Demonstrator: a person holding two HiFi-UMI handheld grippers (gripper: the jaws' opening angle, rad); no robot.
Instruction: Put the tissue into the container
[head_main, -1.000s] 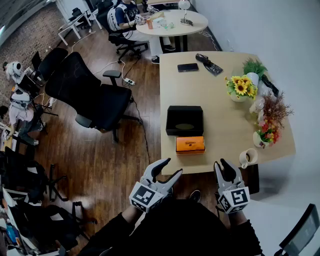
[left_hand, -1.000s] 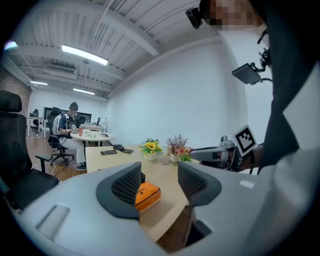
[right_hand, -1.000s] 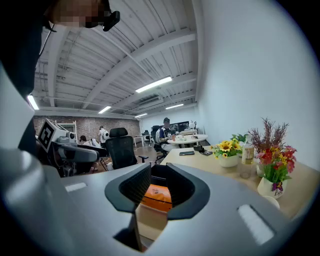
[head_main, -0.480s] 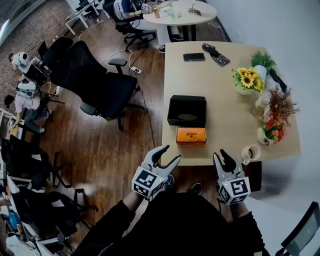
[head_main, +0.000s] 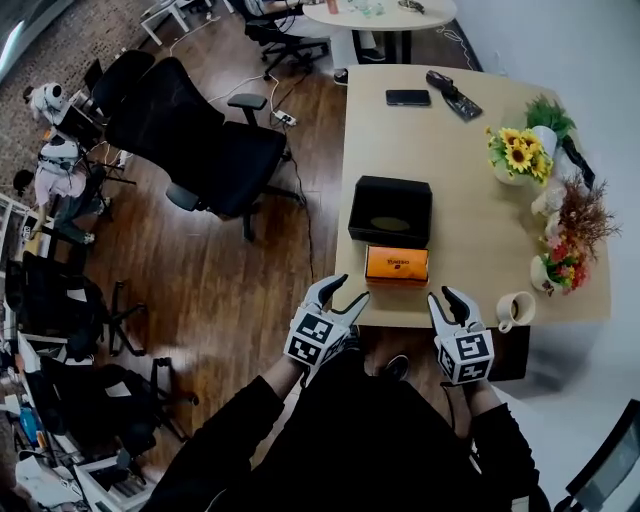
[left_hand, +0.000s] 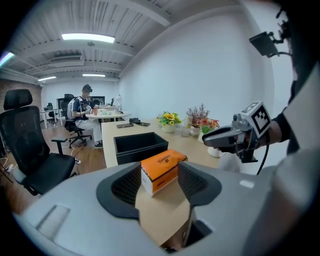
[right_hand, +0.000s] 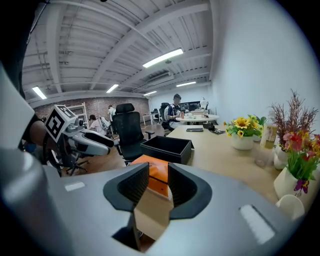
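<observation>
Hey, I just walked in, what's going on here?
A person stands at the near edge of the desk with a gripper in each hand. Neither touches anything yet. The left gripper is open and empty, aimed at the orange tissue box. On the right gripper, the jaws have just been opening: a narrow gap, nothing between them. The box sits just in front of the black container.

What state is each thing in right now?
tissue box: on table beside container, not gripped
container: open top, tissue box not inside
left gripper: jaws apart, empty
right gripper: jaws narrowly apart, just been opening, empty
mug: upright near table edge
</observation>
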